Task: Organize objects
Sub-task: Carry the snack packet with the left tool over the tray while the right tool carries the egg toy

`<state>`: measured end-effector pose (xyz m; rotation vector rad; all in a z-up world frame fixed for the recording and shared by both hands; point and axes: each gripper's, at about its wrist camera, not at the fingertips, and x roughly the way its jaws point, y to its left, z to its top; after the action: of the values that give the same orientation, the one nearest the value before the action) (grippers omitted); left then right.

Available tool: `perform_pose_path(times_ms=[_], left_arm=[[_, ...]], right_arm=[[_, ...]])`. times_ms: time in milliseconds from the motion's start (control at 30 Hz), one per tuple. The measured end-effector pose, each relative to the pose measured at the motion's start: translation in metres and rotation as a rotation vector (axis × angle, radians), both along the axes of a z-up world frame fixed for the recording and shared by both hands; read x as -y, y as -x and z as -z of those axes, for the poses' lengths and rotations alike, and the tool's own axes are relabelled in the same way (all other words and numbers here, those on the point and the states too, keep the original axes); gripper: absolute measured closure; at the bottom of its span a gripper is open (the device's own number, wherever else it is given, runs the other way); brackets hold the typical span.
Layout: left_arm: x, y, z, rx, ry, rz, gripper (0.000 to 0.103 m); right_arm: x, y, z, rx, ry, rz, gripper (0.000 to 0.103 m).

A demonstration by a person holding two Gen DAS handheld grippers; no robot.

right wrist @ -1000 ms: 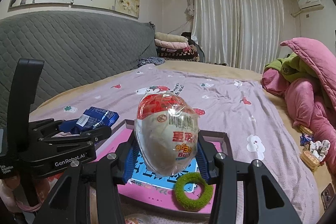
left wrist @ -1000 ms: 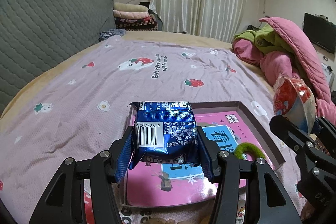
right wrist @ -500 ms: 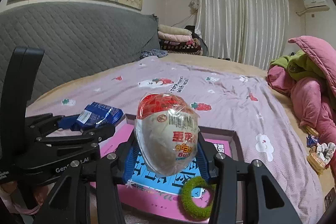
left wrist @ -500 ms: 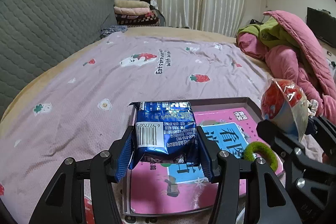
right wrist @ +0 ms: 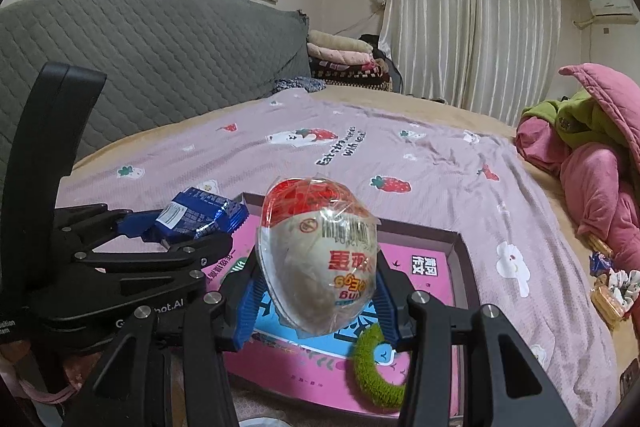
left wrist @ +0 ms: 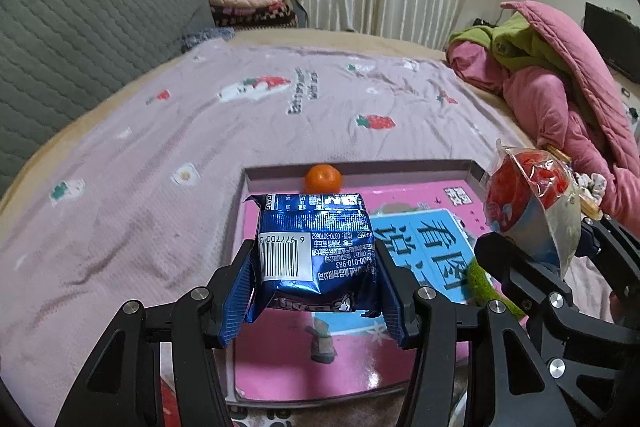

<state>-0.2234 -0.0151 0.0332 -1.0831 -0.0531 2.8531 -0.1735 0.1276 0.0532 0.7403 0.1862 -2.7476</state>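
Observation:
My left gripper (left wrist: 316,291) is shut on a blue foil snack packet (left wrist: 316,247), held above the near left part of a shallow pink tray (left wrist: 360,169). A small orange (left wrist: 323,178) lies at the tray's far wall. My right gripper (right wrist: 318,301) is shut on a clear-wrapped, egg-shaped red and white snack (right wrist: 318,259), held over the same pink tray (right wrist: 456,255). A green fuzzy ring (right wrist: 374,367) lies on the tray's near right. The left gripper (right wrist: 160,231) with its blue packet (right wrist: 200,215) shows at the left of the right wrist view.
The tray rests on a lilac strawberry-print bedsheet (left wrist: 160,155). A grey quilted headboard (right wrist: 160,67) runs along the left. Pink and green bedding (left wrist: 560,75) is piled at the right. Small snacks and a scrunchie (right wrist: 612,291) lie at the bed's right edge.
Both grippers have sunk and tipped down toward the tray with their loads. The orange at the tray's far wall has come into the left wrist view.

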Motion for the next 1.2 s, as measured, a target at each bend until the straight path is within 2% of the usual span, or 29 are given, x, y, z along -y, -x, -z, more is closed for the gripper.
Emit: perform_pose_path(times_ms=[167, 400, 733, 1033, 1200], left_arm=[[-0.001, 0.004, 0.004, 0.015, 0.006, 0.002, 0.046], [0.001, 0.016, 0.017, 0.088, -0.012, 0.029, 0.046], [-0.004, 0.021, 0.029, 0.147, 0.012, 0.056, 0.046], [-0.010, 0.022, 0.038, 0.198, 0.028, 0.089, 0.046], [-0.010, 0.024, 0.043, 0.230, 0.023, 0.098, 0.046]], right_arm=[[-0.001, 0.004, 0.006, 0.023, -0.015, 0.007, 0.054], [0.001, 0.010, 0.019, 0.085, -0.046, 0.007, 0.054], [0.011, 0.019, 0.043, 0.215, -0.114, -0.022, 0.054], [0.015, 0.023, 0.060, 0.281, -0.161, -0.018, 0.054], [0.013, 0.023, 0.061, 0.293, -0.150, -0.013, 0.054]])
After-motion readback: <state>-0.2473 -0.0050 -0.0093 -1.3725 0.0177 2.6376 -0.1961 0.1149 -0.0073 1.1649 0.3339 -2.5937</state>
